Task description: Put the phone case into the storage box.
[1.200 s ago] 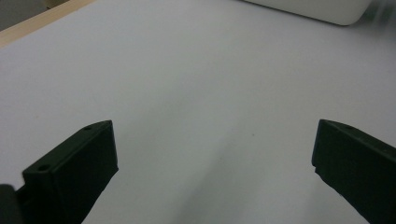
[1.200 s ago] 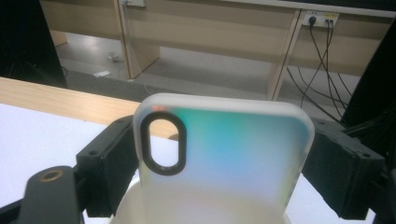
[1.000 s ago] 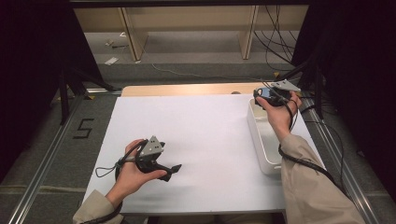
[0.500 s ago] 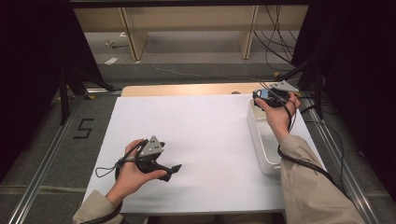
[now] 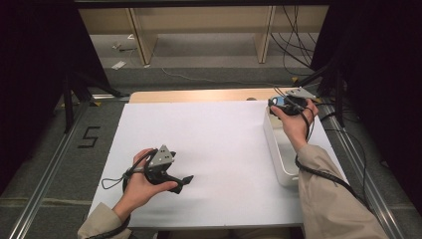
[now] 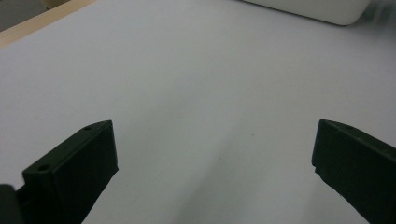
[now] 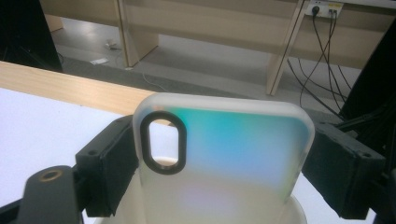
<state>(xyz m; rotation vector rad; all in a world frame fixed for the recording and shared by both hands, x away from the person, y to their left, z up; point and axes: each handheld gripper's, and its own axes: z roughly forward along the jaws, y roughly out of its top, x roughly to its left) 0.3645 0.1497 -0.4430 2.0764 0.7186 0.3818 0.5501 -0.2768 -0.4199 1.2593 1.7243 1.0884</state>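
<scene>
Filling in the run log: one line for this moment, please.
right tongs: shut on phone case, above white bin | left tongs: open, on table

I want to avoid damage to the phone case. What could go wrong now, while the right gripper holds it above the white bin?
1. The right gripper holds the phone case only by its two side edges, so the smooth case might slip and fall into the white bin.
2. The bin sits near the right edge of the table; bumping it might push it off.
</scene>
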